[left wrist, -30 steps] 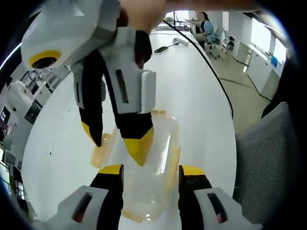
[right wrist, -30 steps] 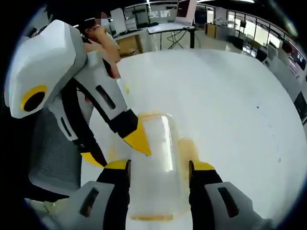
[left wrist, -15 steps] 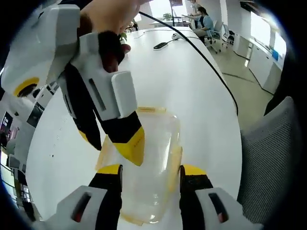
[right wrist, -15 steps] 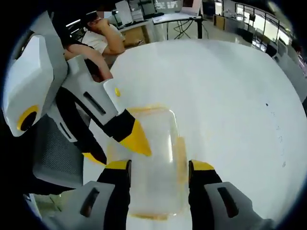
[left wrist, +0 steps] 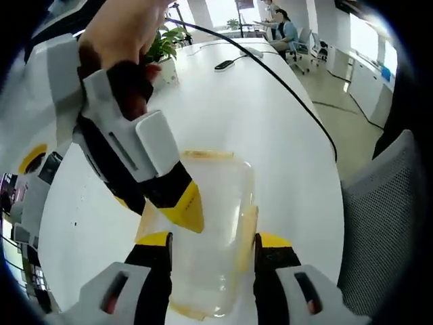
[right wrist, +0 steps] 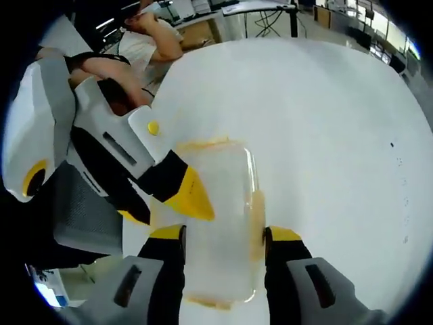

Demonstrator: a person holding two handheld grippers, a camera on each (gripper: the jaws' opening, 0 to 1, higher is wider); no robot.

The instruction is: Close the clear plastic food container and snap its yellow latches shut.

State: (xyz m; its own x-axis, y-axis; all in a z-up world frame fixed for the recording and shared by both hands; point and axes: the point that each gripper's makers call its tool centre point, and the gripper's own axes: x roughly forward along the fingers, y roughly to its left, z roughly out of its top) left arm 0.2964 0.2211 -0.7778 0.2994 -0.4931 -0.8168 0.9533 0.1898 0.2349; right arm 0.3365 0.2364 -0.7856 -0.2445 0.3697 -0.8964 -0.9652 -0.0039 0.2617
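While flat, container lengthwise (between jaws)

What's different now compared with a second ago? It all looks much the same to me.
Little has changed. In the left gripper view, the right gripper has swung from near upright to a slant over the container; both cameras have shifted too. The container still sits on the table, both grippers stay open over it, and the left gripper holds nothing.

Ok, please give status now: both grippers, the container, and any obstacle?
Left gripper open, over clear container. Right gripper open, above it from opposite side. Container on white table, lid on. Yellow latch state unclear. No obstacle.
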